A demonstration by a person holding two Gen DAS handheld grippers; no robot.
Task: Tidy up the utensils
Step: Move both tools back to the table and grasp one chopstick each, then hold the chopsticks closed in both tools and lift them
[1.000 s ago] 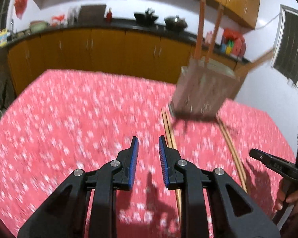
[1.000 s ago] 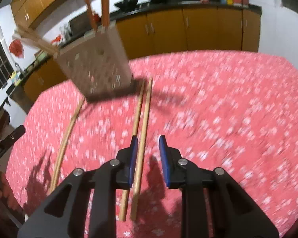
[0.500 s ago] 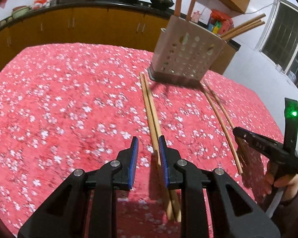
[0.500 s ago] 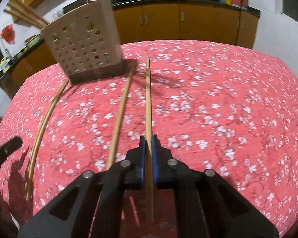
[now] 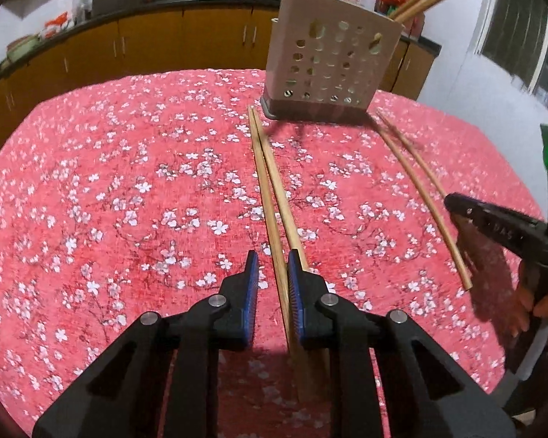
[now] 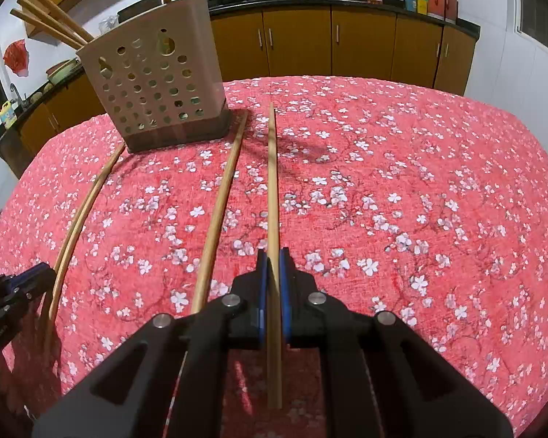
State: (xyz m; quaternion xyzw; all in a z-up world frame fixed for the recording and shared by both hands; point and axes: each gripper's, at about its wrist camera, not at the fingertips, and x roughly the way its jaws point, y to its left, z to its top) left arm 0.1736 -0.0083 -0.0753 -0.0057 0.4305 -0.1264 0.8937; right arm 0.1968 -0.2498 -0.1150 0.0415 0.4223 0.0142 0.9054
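**Ana:** Wooden sticks all over this table (image 5: 128, 200) with its red blossom cloth. What does the right hand-held gripper (image 6: 270, 255) have?

**Ben:** Its blue pads are pressed tight on a clamped chopstick (image 6: 272, 182). That stick runs straight up the middle of the right wrist view, its far tip toward the top. Its near end pokes out toward the bottom between the black fingers.

**Ana:** And beside it?

**Ben:** A loose chopstick (image 6: 219, 200) lies just left of it on the cloth. A curved pair (image 6: 80, 211) lies further left.

**Ana:** Where is the perforated holder (image 6: 153, 84)?

**Ben:** Upper left in that view, standing on the cloth with stored chopsticks (image 6: 47, 18) leaning out of it. In the left wrist view the holder (image 5: 332, 62) sits top centre.

**Ana:** The left hand-held gripper (image 5: 272, 259)?

**Ben:** Its jaws are narrowly apart and closing. A central pair (image 5: 268, 211) lies beneath it. One stick of that pair passes between the jaws, close against the right pad and clear of the left. The other slips behind the right finger. A further pair (image 5: 413, 179) lies at the right of that view.
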